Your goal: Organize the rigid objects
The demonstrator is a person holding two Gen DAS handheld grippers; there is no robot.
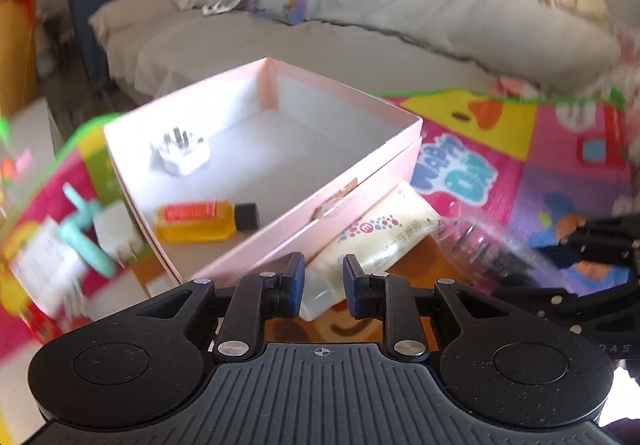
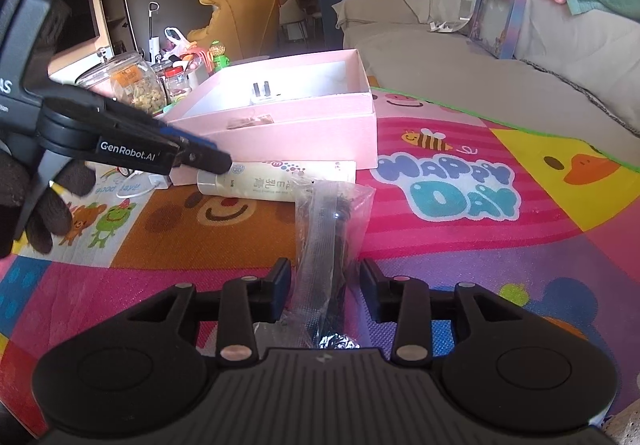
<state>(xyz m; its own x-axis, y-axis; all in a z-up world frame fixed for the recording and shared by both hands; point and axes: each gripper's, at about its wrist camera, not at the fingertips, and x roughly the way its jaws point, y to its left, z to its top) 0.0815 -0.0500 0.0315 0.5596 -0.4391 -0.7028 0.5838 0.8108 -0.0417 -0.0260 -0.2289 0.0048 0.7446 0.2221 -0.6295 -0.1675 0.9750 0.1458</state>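
A pink open box (image 1: 360,161) (image 2: 304,133) stands on the play mat. In it lie a white plug (image 1: 182,157) (image 2: 262,93) and an orange bottle with a black cap (image 1: 200,221). A cream tube (image 1: 372,241) (image 2: 280,179) lies against the box's front wall. My left gripper (image 1: 322,287) is open, its jaws on either side of the tube's cap end; it also shows in the right wrist view (image 2: 224,163). A clear plastic bag with a dark object (image 2: 332,245) (image 1: 492,249) lies between the jaws of my open right gripper (image 2: 324,295).
A teal toy (image 1: 86,237) and white items lie left of the box. Jars of snacks (image 2: 132,81) stand behind it. A grey sofa (image 2: 480,61) with a purple box (image 2: 496,25) runs along the far side. The colourful mat (image 2: 460,197) covers the floor.
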